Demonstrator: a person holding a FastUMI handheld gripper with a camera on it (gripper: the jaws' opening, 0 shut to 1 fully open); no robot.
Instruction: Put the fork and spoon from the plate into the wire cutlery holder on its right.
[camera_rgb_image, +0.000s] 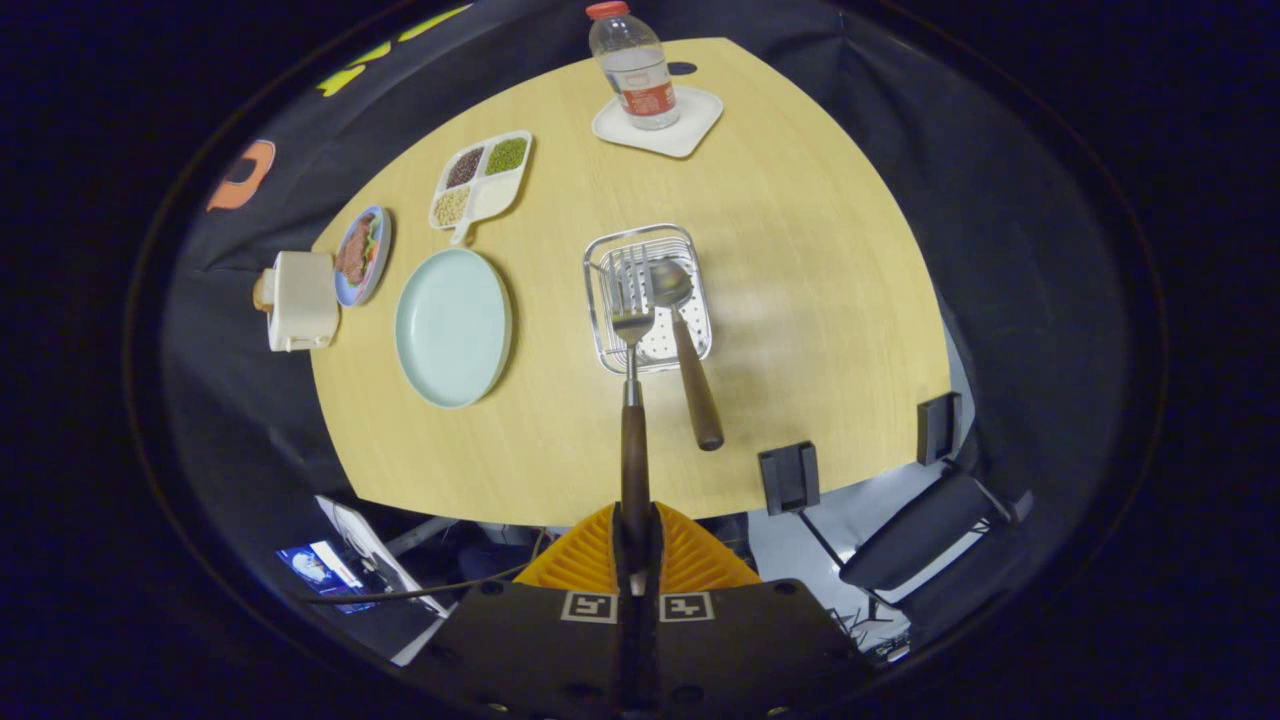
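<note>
The claw was held high above the counter, looking steeply down on it, with its two fingers pressed close together on the dark wooden handle of the fork. The fork ran straight out ahead of the fingers, its handle gripped near the end and its metal tines reaching over the near part of the wire cutlery holder. Whether the tines touched the holder's floor or hung just above it could not be told.

The spoon was already in the holder: its bowl lay inside the wire basket just to the right of the fork's tines, and its brown handle leaned out over the near rim toward the claw, ending above the bare wood.

To the left of the holder sat the pale green plate, with nothing on it. Farther left were a small blue dish of food and a cream-coloured toaster at the counter's edge. Beyond the plate lay a divided tray with beans and grains in its compartments. At the far side of the counter a clear bottle with a red cap stood upright on a white square coaster.

Off the near right edge of the counter, two dark box-like mounts stood beside it.
</note>
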